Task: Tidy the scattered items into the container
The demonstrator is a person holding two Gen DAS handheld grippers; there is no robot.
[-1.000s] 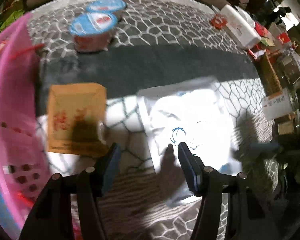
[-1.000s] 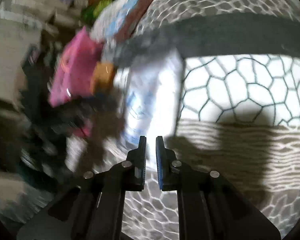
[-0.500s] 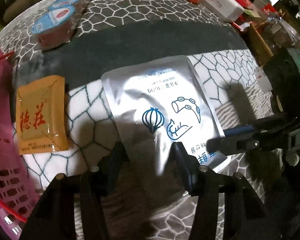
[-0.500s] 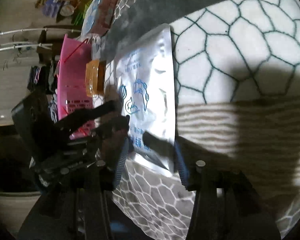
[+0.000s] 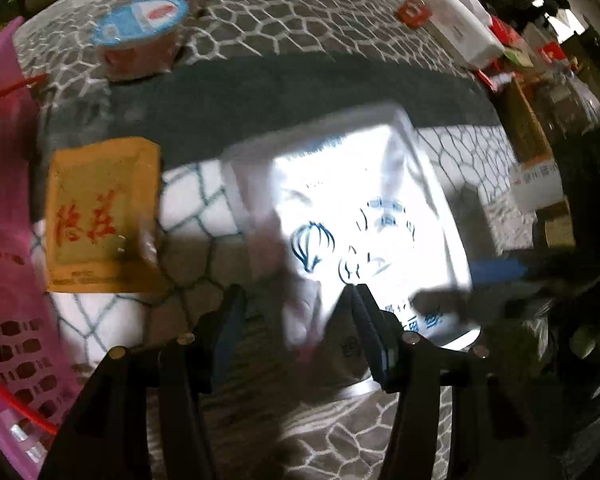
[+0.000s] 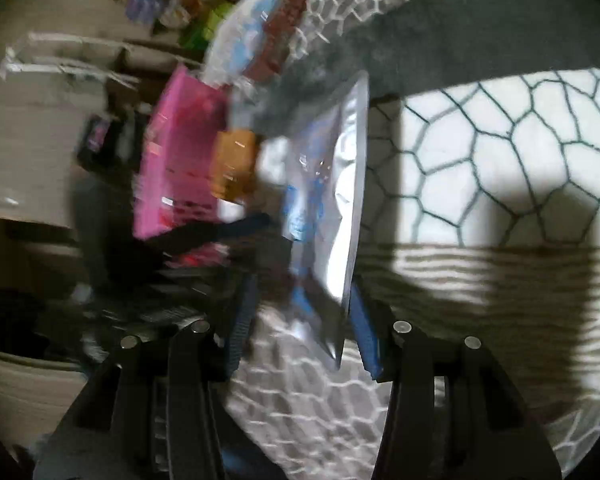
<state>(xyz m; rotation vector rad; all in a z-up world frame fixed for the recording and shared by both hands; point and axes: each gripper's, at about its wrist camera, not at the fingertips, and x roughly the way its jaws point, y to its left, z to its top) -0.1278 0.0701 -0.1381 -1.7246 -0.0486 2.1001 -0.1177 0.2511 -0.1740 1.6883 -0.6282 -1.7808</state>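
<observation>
The silver pouch [image 5: 364, 216] lies flat on the patterned rug [image 5: 332, 52], its long axis running from the grippers toward the far side, its printed near end between the fingers. The left gripper [image 5: 296, 320] stands about half open over the pouch's near left corner; whether its pads touch the foil cannot be told. The right gripper [image 6: 300, 320] has just been opening, and its jaws straddle the pouch's near right corner [image 6: 336, 208] without pressing it. Left of the pouch sits an orange sachet [image 5: 100, 216], and just beyond that the pink basket [image 5: 4, 240]. Farther off on the rug stand lidded cups [image 5: 140, 40], with a white box [image 5: 460, 28] and blurred clutter at the far right.
</observation>
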